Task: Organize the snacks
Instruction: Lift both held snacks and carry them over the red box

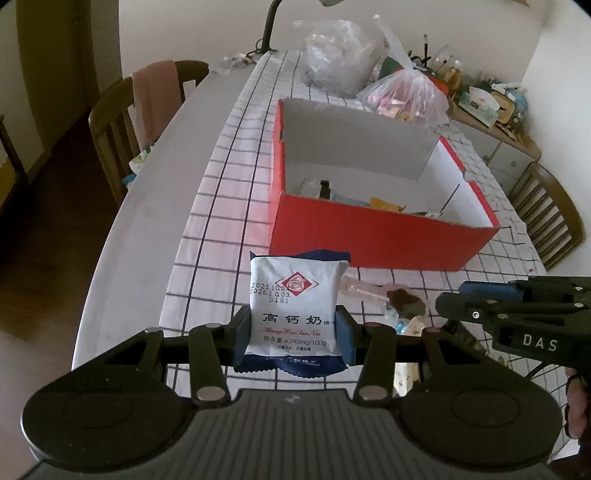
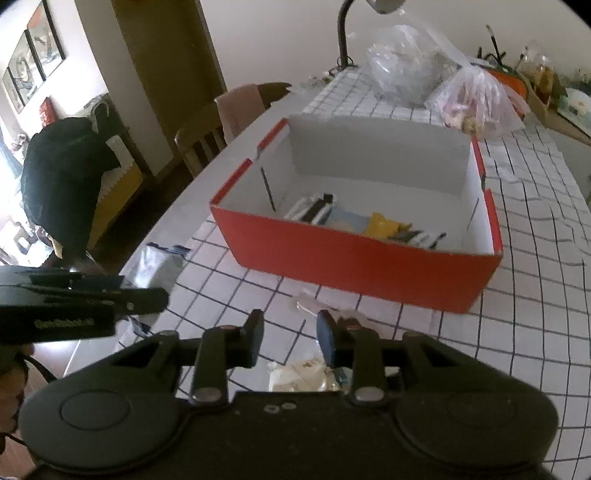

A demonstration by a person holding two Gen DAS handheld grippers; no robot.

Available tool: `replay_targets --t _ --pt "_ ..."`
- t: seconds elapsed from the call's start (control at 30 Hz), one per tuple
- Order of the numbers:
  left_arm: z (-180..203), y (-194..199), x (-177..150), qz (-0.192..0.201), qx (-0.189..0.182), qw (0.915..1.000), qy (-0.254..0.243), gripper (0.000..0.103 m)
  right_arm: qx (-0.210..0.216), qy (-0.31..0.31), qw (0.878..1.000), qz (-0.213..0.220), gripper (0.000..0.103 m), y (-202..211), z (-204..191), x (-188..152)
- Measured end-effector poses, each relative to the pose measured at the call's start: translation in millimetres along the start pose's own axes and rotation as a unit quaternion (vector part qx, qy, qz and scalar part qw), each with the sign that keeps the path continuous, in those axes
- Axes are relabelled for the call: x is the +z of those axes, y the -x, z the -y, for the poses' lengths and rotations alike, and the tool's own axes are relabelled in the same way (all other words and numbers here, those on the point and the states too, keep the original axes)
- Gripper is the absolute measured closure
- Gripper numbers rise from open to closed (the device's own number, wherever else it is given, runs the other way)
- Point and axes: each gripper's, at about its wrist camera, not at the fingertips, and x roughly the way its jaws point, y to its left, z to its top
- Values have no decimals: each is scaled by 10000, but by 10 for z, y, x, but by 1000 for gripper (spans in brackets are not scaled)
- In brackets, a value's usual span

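My left gripper (image 1: 293,334) is shut on a white and blue biscuit packet (image 1: 295,302), which stands upright between the pads above the checked tablecloth. Beyond it sits a red cardboard box (image 1: 369,236) with white inner walls and several snack packets (image 2: 384,225) on its floor. My right gripper (image 2: 290,334) hovers in front of the box (image 2: 351,258) with its fingers apart and nothing between them. A clear wrapper (image 2: 310,302) lies on the cloth just past its tips. Seen from the left wrist, the right gripper (image 1: 448,304) hangs over loose snacks (image 1: 402,299).
Two plastic bags (image 1: 402,92) and a lamp stem (image 1: 269,26) stand behind the box. Wooden chairs (image 1: 110,122) flank the table, one at the left and one at the right. The bare table edge (image 1: 155,206) curves left of the cloth. A cluttered sideboard (image 1: 491,103) is at the far right.
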Motion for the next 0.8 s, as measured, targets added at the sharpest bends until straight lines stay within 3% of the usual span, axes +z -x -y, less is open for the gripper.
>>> replay_targets --t 0.13,0.17,0.27,0.33,0.4,0.57,0.8 --pt "-69 0 -46 -50 10 9999 90 57 36 23 9998 -184 63 -73 32 -90" --pt "-83 12 -67 -53 14 9999 117 57 22 74 9997 -230 57 -94 27 -110" --pt "-139 36 -114 -54 -4 9997 224 57 48 233 9990 -376 25 -162 12 -170" --pt "-161 40 -144 -75 0 9996 274 57 41 440 9979 -472 24 -221 -49 -214" --pt "-181 44 -159 -87 9 9995 298 57 -60 708 9958 -581 13 -319 -113 -277" --pt "-229 60 -197 -103 38 9994 341 57 -194 1003 9915 -811 14 -515 -200 -381" --pt "-230 44 -218 -137 26 9993 359 57 -283 1206 9872 -1006 30 -645 -242 -403"
